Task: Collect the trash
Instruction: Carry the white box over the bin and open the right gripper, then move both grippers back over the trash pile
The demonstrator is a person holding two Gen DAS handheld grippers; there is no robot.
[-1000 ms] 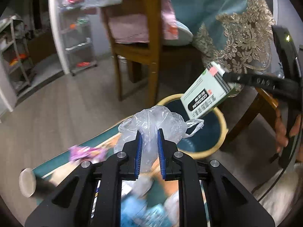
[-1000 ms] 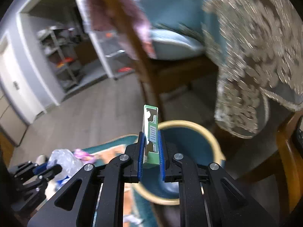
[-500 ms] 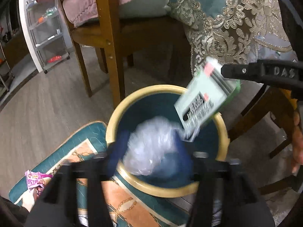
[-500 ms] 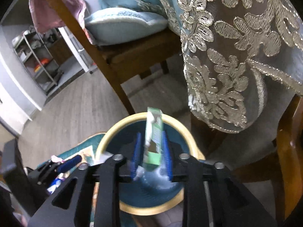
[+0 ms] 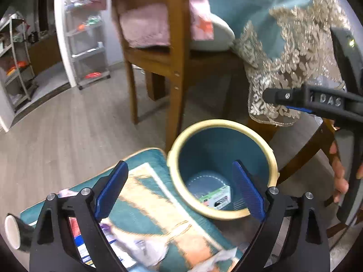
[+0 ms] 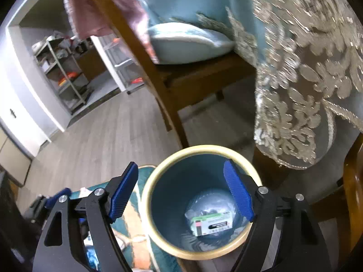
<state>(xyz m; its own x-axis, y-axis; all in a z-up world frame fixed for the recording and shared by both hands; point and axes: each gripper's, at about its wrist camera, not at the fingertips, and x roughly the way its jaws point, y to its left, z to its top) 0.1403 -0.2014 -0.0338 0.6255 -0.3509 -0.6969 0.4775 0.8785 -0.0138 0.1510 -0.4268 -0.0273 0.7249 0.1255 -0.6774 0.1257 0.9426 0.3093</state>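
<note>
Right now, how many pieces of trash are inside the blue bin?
2 that I can see. A green-and-white box lies at the bottom of the bin, on top of a crumpled clear plastic bag. Anything beneath them would be hidden.

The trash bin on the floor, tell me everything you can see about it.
The trash bin is a round, open-topped pail, dark teal inside with a cream rim, apparently plastic. It stands upright on the floor beside a patterned rug, below a wooden chair. At its bottom lie a clear plastic bag and, on top of it, a small green and white carton. Nothing is touching its rim.
</note>
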